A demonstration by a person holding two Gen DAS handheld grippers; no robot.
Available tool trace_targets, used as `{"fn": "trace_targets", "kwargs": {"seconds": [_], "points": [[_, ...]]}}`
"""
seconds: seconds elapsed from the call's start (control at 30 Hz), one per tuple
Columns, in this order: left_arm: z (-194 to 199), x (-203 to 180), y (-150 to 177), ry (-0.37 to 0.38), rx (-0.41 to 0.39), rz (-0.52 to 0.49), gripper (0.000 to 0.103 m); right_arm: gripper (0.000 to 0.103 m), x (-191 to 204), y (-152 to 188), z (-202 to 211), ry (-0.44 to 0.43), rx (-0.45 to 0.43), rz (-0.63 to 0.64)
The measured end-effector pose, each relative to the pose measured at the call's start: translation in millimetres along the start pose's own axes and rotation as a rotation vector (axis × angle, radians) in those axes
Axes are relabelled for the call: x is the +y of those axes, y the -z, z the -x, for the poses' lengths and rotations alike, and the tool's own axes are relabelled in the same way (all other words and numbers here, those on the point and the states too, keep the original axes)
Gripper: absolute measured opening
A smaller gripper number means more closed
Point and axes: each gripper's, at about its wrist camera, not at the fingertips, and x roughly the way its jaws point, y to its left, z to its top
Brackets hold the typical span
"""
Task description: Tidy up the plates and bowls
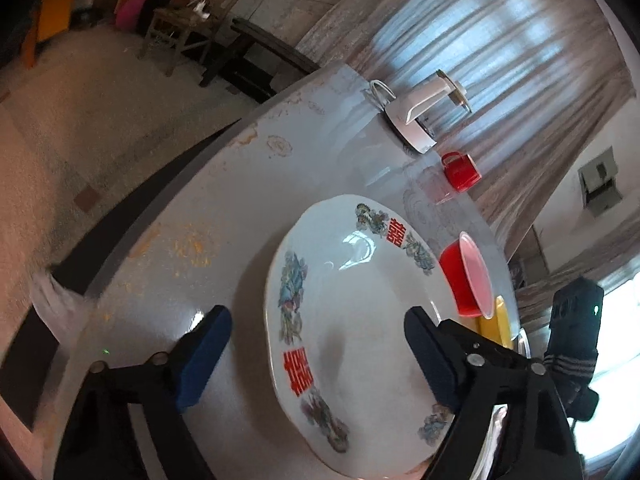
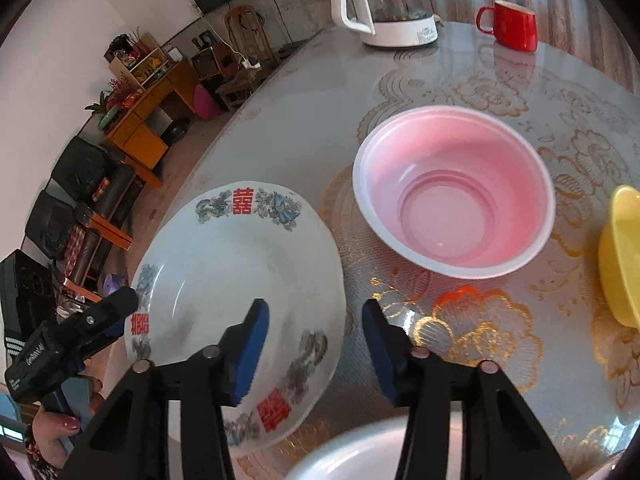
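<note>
A white plate [image 1: 360,320] with red characters and dragon patterns lies on the glass-topped table [image 1: 248,184]. In the left wrist view my left gripper [image 1: 316,356] is open and straddles the plate's left rim, one finger over the table, the other over the plate. From the right wrist view the same plate [image 2: 224,272] has its right rim between the blue pads of my right gripper [image 2: 316,354], which is also open; neither pad presses on the rim. A red bowl with a pink inside [image 2: 452,188] stands just beyond, and a yellow bowl [image 2: 624,256] is at the right edge.
A red mug [image 2: 512,26] and a white kettle [image 2: 384,4] stand at the far side of the table. A pale dish rim [image 2: 360,452] shows at the bottom. The table edge curves close to the plate's left, with floor and furniture beyond. A person's hand [image 2: 52,432] holds the left tool.
</note>
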Motion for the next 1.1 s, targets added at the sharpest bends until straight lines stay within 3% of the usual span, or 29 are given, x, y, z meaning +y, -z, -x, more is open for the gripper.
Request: {"fn": "trace_targets", "kwargs": {"seconds": [0.1, 0.2, 0.37, 0.63, 0.83, 1.1], "points": [[-5, -2, -2, 0.010, 0.017, -0.032, 0.068, 0.034, 0, -2, -7, -0.012, 0.014, -0.011], [-12, -1, -3, 0.028, 0.040, -0.048, 0.043, 0.031, 1, -3, -10, 0.000, 0.009, 0.001], [-13, 5, -3, 0.055, 0.024, -0.056, 0.039, 0.026, -3, -3, -15, -0.030, 0.012, 0.004], [-12, 8, -2, 0.040, 0.001, -0.113, 0.022, 0.026, 0, 3, -14, -0.029, -0.017, 0.054], [-9, -2, 8, -0.030, -0.038, -0.225, 0.021, 0.026, 5, 9, -12, -0.028, -0.020, 0.086], [-1, 3, 20, -0.021, -0.048, -0.216, 0.021, 0.026, 27, 14, -3, 0.007, -0.043, 0.179]]}}
